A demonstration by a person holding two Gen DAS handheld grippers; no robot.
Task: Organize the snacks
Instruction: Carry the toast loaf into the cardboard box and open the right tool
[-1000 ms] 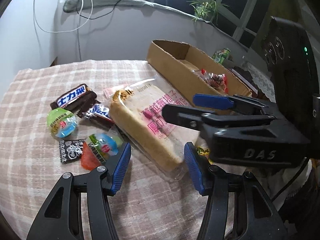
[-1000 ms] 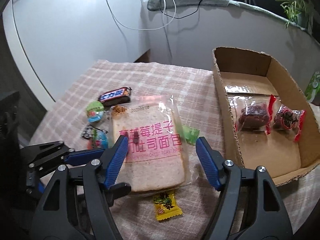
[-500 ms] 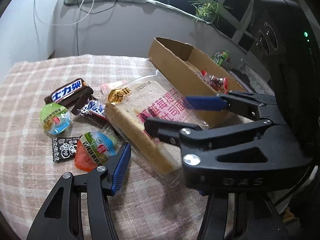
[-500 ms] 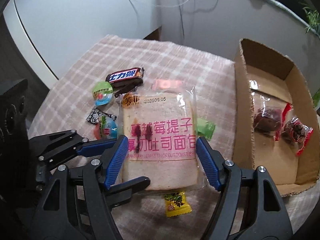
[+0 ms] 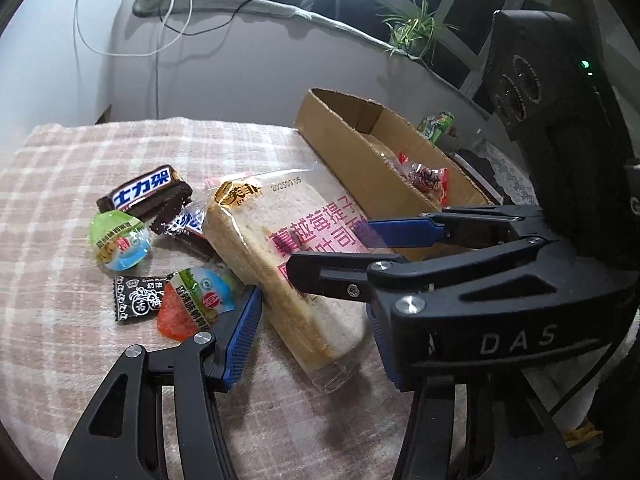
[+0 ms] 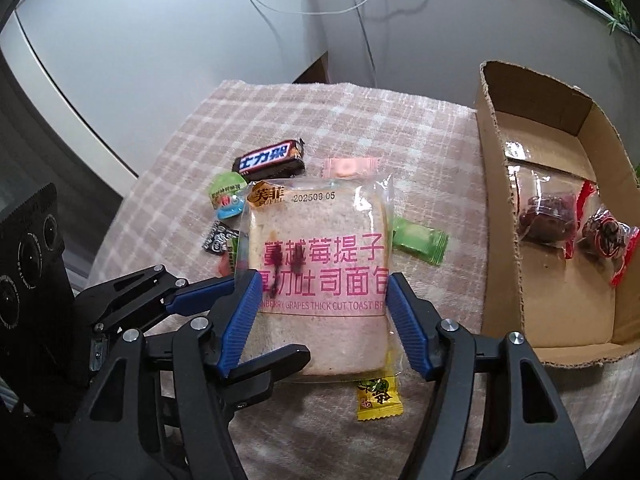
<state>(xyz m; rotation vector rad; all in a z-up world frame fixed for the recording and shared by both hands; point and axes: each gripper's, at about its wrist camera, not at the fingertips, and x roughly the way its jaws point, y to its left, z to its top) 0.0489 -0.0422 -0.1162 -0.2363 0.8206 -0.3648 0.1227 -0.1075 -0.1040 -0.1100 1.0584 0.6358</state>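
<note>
So the bagged toast (image 6: 320,276) is getting picked right now: it's flat on the counter (image 6: 280,120), bracketed by the spread right tongs (image 6: 320,320), not visibly pinched yet. Left tongs (image 5: 312,328) are spread too. A squeeze and lift toward the cardboard box (image 6: 500,200) is probably needed. Actual pad contact can't be made out.

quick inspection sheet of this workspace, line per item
surface: plaid tablecloth, snacks spread on it
job's things: bagged toast lying flat; cardboard box to its right, two red-edged packets inside
clutter: chocolate bar, green candy, yellow candy, jelly cup
grippers: right gripper open, fingers on either side of the toast; left gripper open at the toast's near end
cables: white cable on the wall
surroundings: potted plant on the ledge
</note>
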